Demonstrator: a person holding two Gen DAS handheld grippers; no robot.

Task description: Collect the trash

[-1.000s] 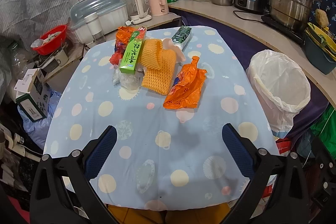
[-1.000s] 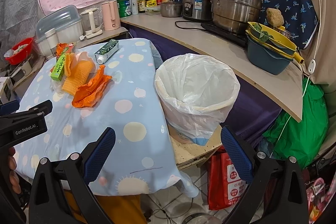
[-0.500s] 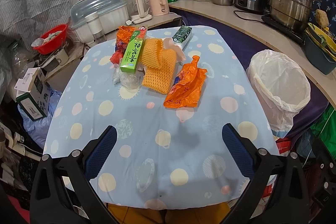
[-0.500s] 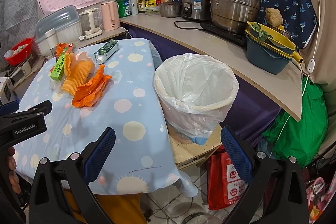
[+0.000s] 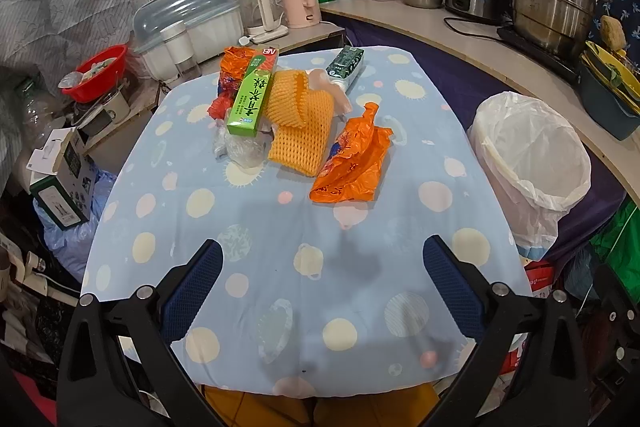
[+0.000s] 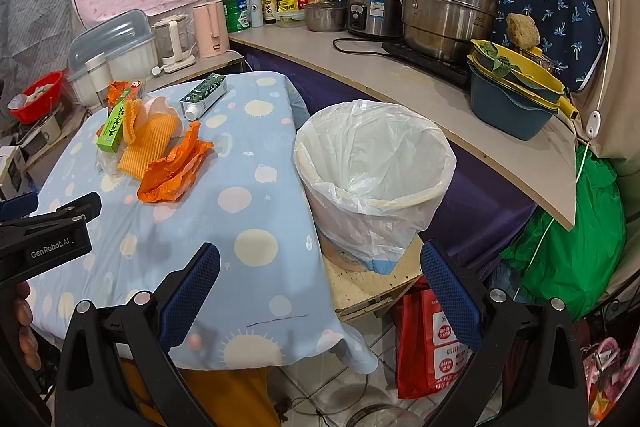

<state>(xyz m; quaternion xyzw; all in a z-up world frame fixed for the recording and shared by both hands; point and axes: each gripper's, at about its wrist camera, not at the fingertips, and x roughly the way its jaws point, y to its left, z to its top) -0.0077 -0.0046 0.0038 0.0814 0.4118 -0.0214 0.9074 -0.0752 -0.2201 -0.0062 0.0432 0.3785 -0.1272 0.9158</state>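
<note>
The counter [image 5: 280, 247] under a blue spotted cloth carries the trash in its far middle. A white-lined bin [image 6: 376, 179] stands just right of it. The orange bag [image 5: 352, 163] lies nearest, beside yellow foam net [image 5: 300, 123] and green box [image 5: 252, 95]. Left gripper [image 5: 320, 283] and right gripper [image 6: 320, 283] hold nothing, jaws wide apart.

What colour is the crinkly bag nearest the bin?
Orange; the crinkly bag shows best in the left wrist view.

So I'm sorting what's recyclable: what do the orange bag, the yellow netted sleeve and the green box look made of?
Orange bag: thin glossy plastic film, judging by its sharp crinkles and shine. Yellow netted sleeve: probably soft foam mesh, matte, with an open diamond lattice like fruit padding. Green box: likely printed cardboard, with crisp straight edges and a slightly glossy face.
</note>
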